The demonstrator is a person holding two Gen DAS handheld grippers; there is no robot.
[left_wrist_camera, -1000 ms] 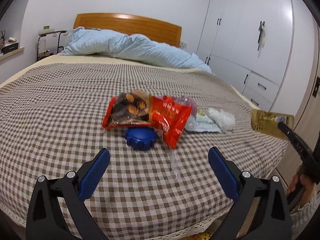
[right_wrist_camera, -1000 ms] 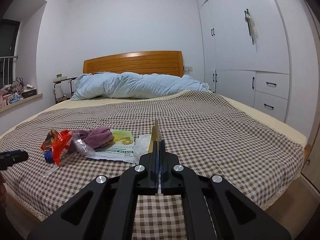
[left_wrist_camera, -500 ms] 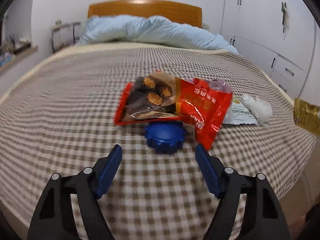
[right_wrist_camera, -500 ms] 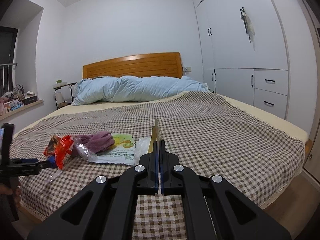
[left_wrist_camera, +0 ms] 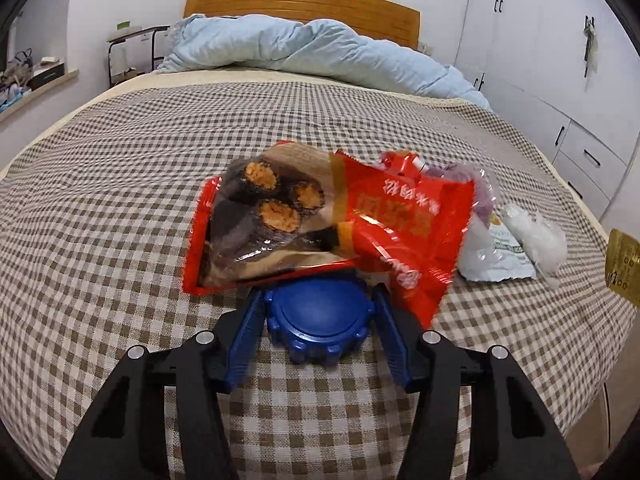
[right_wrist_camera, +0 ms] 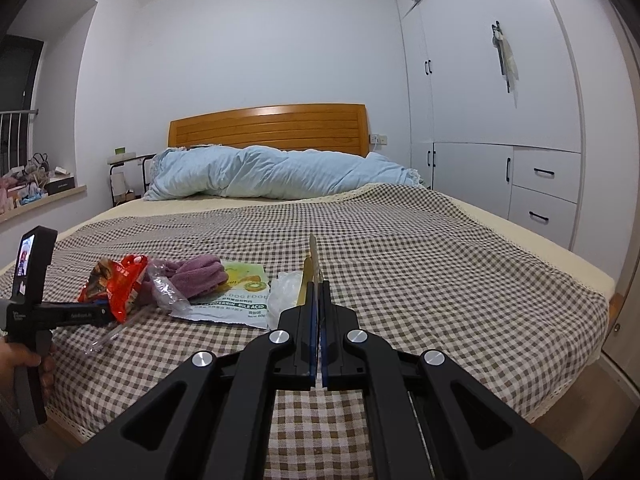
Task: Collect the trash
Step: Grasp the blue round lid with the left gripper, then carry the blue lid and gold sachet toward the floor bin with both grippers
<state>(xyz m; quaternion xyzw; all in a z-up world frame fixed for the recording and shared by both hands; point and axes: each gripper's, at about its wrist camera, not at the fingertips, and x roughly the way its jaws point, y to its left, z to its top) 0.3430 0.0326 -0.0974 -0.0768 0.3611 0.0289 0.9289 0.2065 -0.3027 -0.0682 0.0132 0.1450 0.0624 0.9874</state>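
A round blue lid (left_wrist_camera: 320, 316) lies on the checked bedspread (left_wrist_camera: 120, 200), partly under the edge of a red snack bag (left_wrist_camera: 320, 220). My left gripper (left_wrist_camera: 318, 296) straddles the lid and its jaws are closing. The blue pads (left_wrist_camera: 248, 332) stand close at either side of it, and I see no firm press. My right gripper (right_wrist_camera: 319, 292) is shut on a thin gold wrapper (right_wrist_camera: 312, 264), seen edge-on. That wrapper (left_wrist_camera: 622, 264) also shows at the right edge of the left wrist view. A white pet-food packet (right_wrist_camera: 236, 300), a purple cloth (right_wrist_camera: 196, 276) and crumpled clear plastic (right_wrist_camera: 286, 292) lie beside the bag.
A light blue duvet (left_wrist_camera: 312, 52) is bunched against the wooden headboard (right_wrist_camera: 268, 124). White wardrobes with drawers (right_wrist_camera: 500, 120) line the right wall. A cluttered window sill (right_wrist_camera: 40, 196) is on the left. A hand (right_wrist_camera: 24, 364) holds the left gripper at the bed's near edge.
My left gripper came forward and down over the blue lid, and its jaws narrowed from wide apart to close around it. The right gripper and its gold wrapper stayed put.
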